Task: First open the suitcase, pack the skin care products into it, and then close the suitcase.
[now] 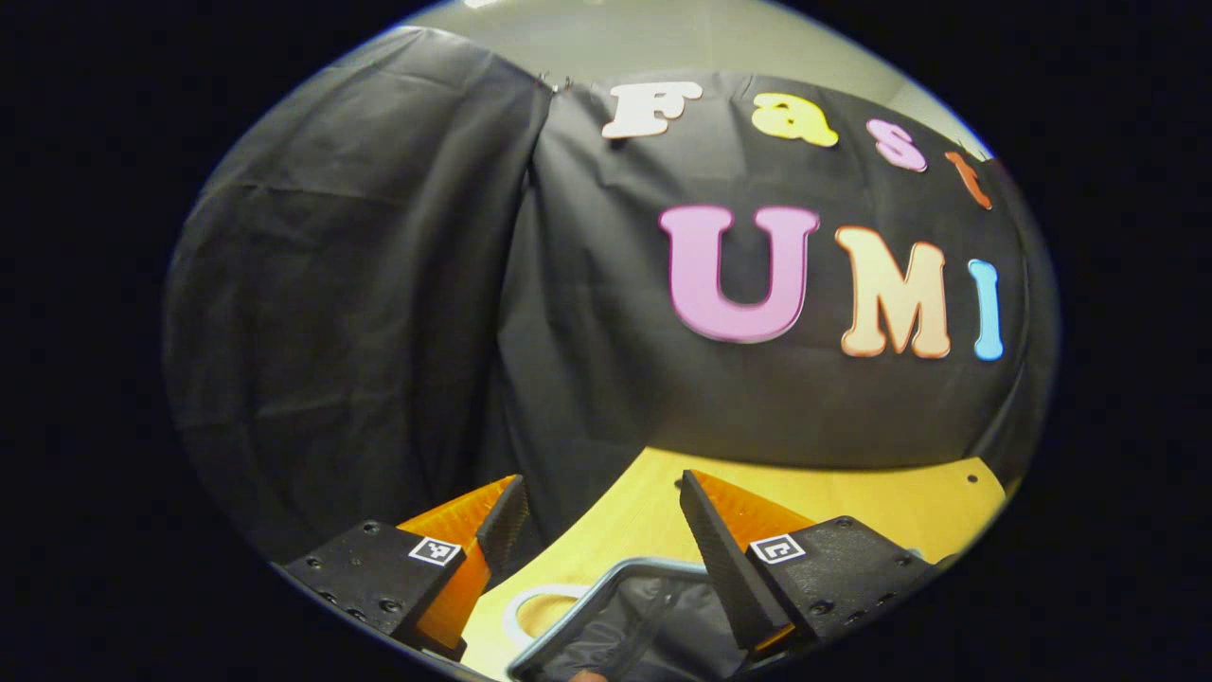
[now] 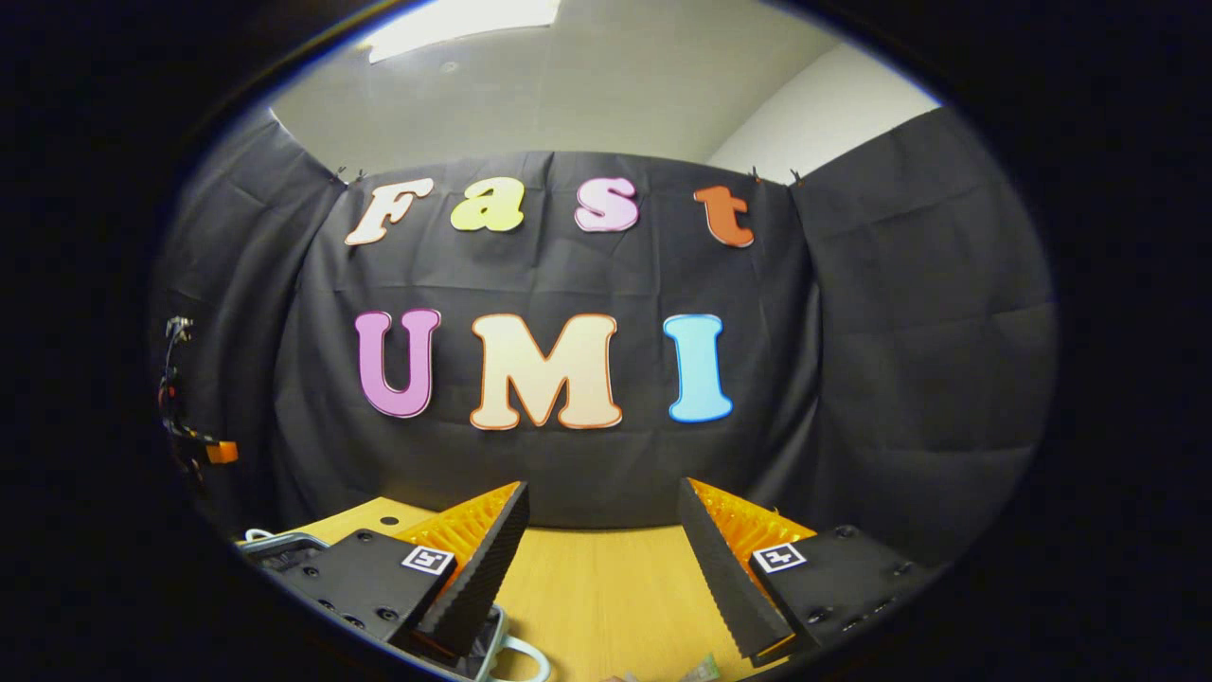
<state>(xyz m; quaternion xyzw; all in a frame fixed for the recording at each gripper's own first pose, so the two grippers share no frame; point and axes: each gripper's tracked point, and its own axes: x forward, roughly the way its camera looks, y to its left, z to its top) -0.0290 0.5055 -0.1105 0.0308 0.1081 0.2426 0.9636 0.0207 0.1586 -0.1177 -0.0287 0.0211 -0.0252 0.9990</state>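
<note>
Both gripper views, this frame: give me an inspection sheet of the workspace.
Surface: wooden table, holes near its edges.
Job's things: suitcase at the bottom of the left gripper view, metal-rimmed, dark lining showing; skin care products not identifiable.
Clutter: small items at the bottom edge, too cropped to tell.
Grippers: left gripper open, empty; right gripper open, empty.
Cables: wire bundle hanging at left.
Surroundings: black cloth wall, pale ceiling.
</note>
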